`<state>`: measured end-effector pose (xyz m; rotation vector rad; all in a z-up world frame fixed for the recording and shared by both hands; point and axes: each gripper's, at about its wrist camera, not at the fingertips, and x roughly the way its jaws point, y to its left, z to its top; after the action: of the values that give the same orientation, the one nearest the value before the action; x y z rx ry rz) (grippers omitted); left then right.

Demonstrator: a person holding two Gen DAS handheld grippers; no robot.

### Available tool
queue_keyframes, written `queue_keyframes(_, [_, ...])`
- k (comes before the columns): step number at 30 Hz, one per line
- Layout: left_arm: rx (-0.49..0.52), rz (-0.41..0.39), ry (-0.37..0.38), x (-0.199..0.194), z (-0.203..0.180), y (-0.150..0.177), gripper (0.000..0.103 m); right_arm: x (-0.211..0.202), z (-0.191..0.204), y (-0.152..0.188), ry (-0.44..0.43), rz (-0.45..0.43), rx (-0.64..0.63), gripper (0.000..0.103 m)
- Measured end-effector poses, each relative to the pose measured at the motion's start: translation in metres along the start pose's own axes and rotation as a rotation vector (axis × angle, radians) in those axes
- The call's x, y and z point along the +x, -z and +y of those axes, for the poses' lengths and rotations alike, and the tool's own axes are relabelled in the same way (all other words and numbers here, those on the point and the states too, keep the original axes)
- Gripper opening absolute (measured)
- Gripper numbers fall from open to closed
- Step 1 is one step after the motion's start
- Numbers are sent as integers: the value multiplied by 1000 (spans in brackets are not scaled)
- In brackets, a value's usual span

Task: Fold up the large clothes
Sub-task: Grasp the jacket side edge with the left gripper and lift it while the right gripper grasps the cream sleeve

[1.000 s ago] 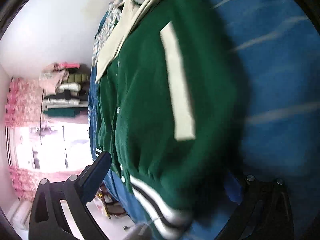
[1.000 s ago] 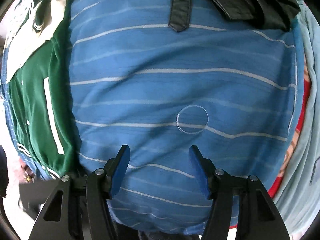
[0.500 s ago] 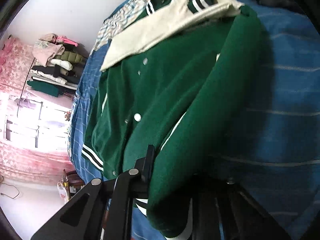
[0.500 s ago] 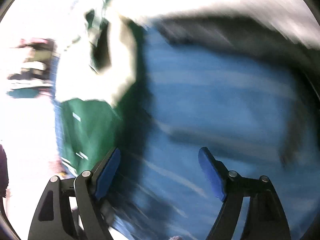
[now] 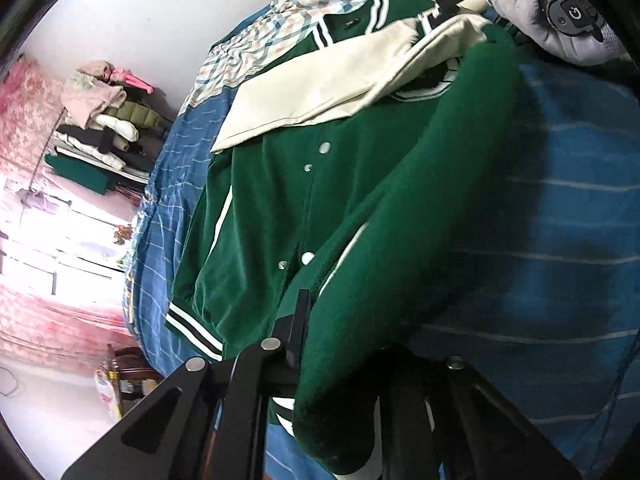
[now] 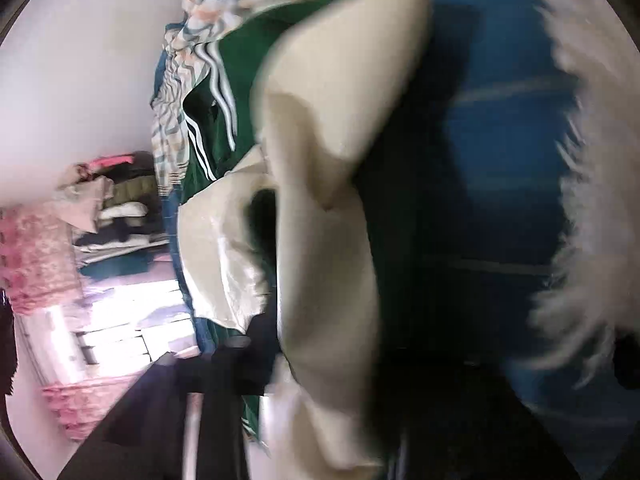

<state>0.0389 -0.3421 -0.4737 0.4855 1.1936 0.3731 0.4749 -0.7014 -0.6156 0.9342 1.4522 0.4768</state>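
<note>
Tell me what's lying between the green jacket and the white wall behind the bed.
In the left wrist view, a plaid cloth and a strip of blue striped bedding lie between the green jacket and the wall.

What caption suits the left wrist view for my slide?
Left tool grips the green varsity jacket by its hem on a blue striped bedsheet.

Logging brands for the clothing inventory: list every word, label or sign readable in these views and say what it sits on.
"G" with a power-style symbol: on the dark device in the gloved hand, left wrist view.
Neck label inside the green jacket collar: too small to read.
Right wrist view: motion-blurred, nothing readable.
</note>
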Motion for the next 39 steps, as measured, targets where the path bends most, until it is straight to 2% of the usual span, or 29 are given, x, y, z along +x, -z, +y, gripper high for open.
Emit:
queue_keyframes(4, [-47, -14, 59, -5, 41, -6, 10, -5, 67, 29, 105, -33, -52, 17])
queue_keyframes(7, [-90, -22, 75, -1, 85, -12, 9, -10, 125, 38, 166, -63, -92, 16])
queue_keyframes(8, [-115, -19, 84, 3, 103, -15, 9, -18, 132, 40, 181, -67, -99, 15])
queue_keyframes(9, [-134, -18, 88, 6, 117, -18, 9, -10, 154, 53, 204, -75, -101, 15])
queue_keyframes(12, [-203, 0, 120, 25, 159, -26, 9, 7, 204, 61, 250, -88, -100, 15])
queue_keyframes(15, [-257, 6, 129, 44, 196, -30, 9, 39, 256, 77, 281, -92, -116, 15])
queue_keyframes(17, [-284, 13, 137, 56, 214, -31, 9, 81, 300, 78, 305, -93, -133, 15])
queue_keyframes(22, [-343, 43, 166, 89, 251, -28, 9, 152, 366, 71, 369, -55, -190, 15])
queue_keyframes(26, [-394, 92, 208, 119, 273, -21, 9, 221, 399, 65, 437, -3, -230, 15])
queue_keyframes(30, [-451, 169, 270, 161, 287, -10, 13, 297, 410, 57, 512, 61, -241, 15])
queue_keyframes(33, [-509, 222, 346, 192, 295, 1, 16, 349, 411, 56, 586, 97, -246, 16])
queue_keyframes(34, [-545, 243, 395, 205, 302, 6, 16, 362, 411, 55, 613, 104, -241, 17])
queue_keyframes(37, [-645, 278, 482, 225, 321, 18, 26, 392, 410, 53, 679, 129, -197, 35])
queue_keyframes(38, [-662, 285, 483, 227, 326, 22, 37, 399, 414, 53, 681, 133, -173, 43])
queue_keyframes(39, [-682, 293, 476, 230, 332, 26, 45, 402, 417, 52, 667, 137, -164, 46])
